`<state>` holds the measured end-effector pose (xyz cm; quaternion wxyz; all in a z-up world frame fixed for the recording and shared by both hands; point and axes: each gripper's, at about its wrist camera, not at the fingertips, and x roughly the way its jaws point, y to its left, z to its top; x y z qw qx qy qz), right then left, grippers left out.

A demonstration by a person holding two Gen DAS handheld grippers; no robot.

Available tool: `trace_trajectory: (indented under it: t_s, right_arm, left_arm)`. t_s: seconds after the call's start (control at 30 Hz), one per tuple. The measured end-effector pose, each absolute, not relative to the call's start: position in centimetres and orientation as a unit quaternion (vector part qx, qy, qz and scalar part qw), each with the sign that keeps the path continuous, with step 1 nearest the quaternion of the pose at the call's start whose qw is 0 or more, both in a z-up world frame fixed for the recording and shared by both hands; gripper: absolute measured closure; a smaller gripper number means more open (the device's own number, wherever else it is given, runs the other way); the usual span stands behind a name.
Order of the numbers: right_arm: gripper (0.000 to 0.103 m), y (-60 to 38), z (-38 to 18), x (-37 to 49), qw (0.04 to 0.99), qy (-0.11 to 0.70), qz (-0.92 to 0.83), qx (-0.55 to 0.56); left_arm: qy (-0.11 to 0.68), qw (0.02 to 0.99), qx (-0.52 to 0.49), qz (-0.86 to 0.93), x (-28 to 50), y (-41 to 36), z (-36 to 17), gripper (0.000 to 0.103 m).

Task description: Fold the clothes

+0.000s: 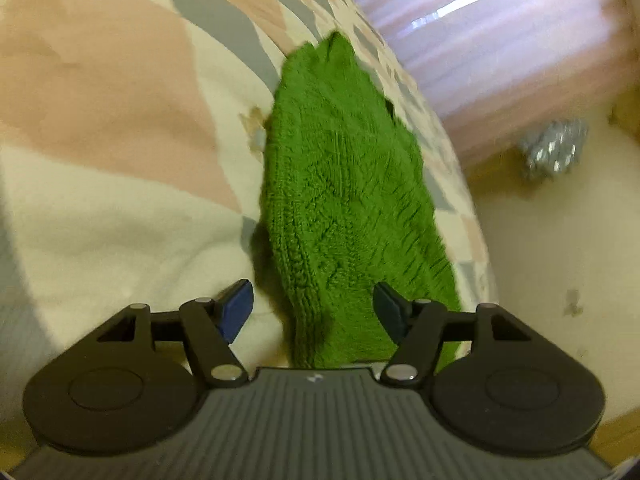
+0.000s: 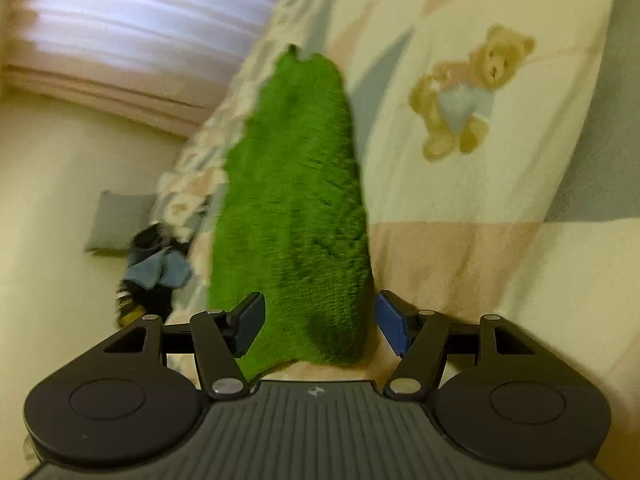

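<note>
Green cable-knit garment [image 1: 344,200] [image 2: 292,208], folded into a long narrow strip, lying on a patchwork bedspread of cream, pink and grey panels [image 1: 120,128] [image 2: 460,248], close to the bed's edge and running away from both cameras. Left gripper [image 1: 313,310] above the near end of the strip, blue-padded fingers spread wide, nothing between them; knit visible through the gap, right pad [image 1: 390,312] overlapping the fabric's edge in view, actual contact impossible to judge. Right gripper [image 2: 320,322] likewise spread open and empty, over the near end of the strip from the other side, left pad [image 2: 250,328] in front of the green knit, right pad [image 2: 394,328] just beside its edge. Printed teddy bear in a blue top [image 2: 468,92] on a cream panel right of the garment. Beyond the bed edge: pale floor [image 2: 52,184], pinkish curtain [image 1: 500,40] [image 2: 132,28], a grey cushion [image 2: 116,220], a dark heap of blue and black clothing [image 2: 154,272], and a blurred silvery crumpled object [image 1: 554,148].
</note>
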<state>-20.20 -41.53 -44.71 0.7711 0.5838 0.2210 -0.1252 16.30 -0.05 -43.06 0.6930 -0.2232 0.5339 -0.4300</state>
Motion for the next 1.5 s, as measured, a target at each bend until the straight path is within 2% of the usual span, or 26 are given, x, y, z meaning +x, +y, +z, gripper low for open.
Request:
trace_trajectory:
  t_s: [0.23,0.3,0.37,0.43,0.53,0.57,0.6,0.63,0.8,0.93,1.03,1.2,1.27,1.3,1.33,1.37,1.4,1.43,1.47,1.5]
  right_arm:
    - [0.04,-40.8,-45.3,-20.8,0.766,0.195,-0.15,0.594]
    - [0.04,-40.8,-45.4,-20.9,0.765,0.192,-0.155,0.595]
    - [0.04,-40.8,-45.4,-20.7,0.766,0.196,-0.158,0.592]
    - [0.041,-40.7,-45.3,-20.3,0.769,0.201,-0.16,0.586]
    - [0.054,-40.7,-45.5,-20.2,0.765,0.199,-0.162,0.591]
    - [0.066,-40.7,-45.6,-20.2,0.763,0.198,-0.16,0.594]
    - [0.088,-40.5,-45.7,-20.1,0.761,0.197,-0.161,0.596]
    - [0.095,-40.2,-45.4,-20.2,0.766,0.191,-0.163,0.592]
    - [0.097,-37.9,-40.0,-22.7,0.819,0.118,-0.163,0.537]
    - [0.097,-35.3,-35.3,-25.2,0.857,0.085,-0.156,0.484]
    - [0.097,-32.8,-34.6,-26.9,0.864,0.086,-0.148,0.473]
    - [0.097,-28.9,-39.9,-28.4,0.829,0.156,-0.177,0.507]
    - [0.095,-28.3,-42.1,-28.9,0.811,0.18,-0.194,0.522]
    - [0.085,-28.2,-42.6,-29.3,0.806,0.175,-0.197,0.53]
    - [0.083,-28.2,-42.6,-29.7,0.804,0.167,-0.199,0.534]
    - [0.078,-28.2,-42.2,-29.9,0.808,0.157,-0.202,0.531]
    - [0.065,-28.2,-41.6,-30.1,0.814,0.147,-0.206,0.524]
    - [0.055,-28.3,-41.2,-30.1,0.817,0.144,-0.209,0.518]
    - [0.045,-28.5,-41.0,-29.9,0.819,0.144,-0.211,0.514]
    - [0.046,-28.7,-41.0,-29.5,0.819,0.145,-0.211,0.513]
  left_arm:
    - [0.534,0.671,-0.262,-0.442,16.5,-1.8,-44.5,0.041]
    - [0.541,0.66,-0.266,-0.447,16.7,-3.7,-44.8,0.043]
    - [0.543,0.666,-0.252,-0.446,16.7,-5.2,-44.9,0.054]
    - [0.538,0.68,-0.232,-0.441,16.5,-6.1,-44.8,0.057]
    - [0.539,0.688,-0.215,-0.436,16.5,-6.5,-44.5,0.071]
    - [0.539,0.692,-0.204,-0.435,16.6,-6.4,-44.2,0.086]
    - [0.538,0.696,-0.19,-0.436,16.7,-6.2,-43.8,0.094]
    - [0.528,0.701,-0.182,-0.444,16.8,-5.8,-43.0,0.094]
    - [0.47,0.724,-0.147,-0.482,16.6,-3.6,-38.4,0.097]
    - [0.428,0.734,-0.139,-0.509,15.3,-0.6,-35.2,0.097]
    - [0.433,0.737,-0.139,-0.5,14.0,2.1,-36.2,0.097]
    - [0.505,0.737,-0.116,-0.434,13.2,4.6,-41.9,0.097]
    - [0.512,0.734,-0.13,-0.427,13.4,5.1,-42.5,0.096]
    - [0.51,0.735,-0.136,-0.427,13.5,5.4,-42.2,0.095]
    - [0.501,0.738,-0.136,-0.431,13.5,5.5,-41.6,0.093]
    - [0.49,0.745,-0.132,-0.433,13.4,5.4,-40.9,0.084]
    - [0.483,0.75,-0.129,-0.434,13.4,5.4,-40.5,0.069]
    - [0.48,0.752,-0.128,-0.434,13.5,5.2,-40.2,0.062]
    - [0.485,0.75,-0.125,-0.432,13.5,5.0,-40.4,0.058]
    - [0.49,0.749,-0.122,-0.429,13.5,4.8,-40.6,0.059]
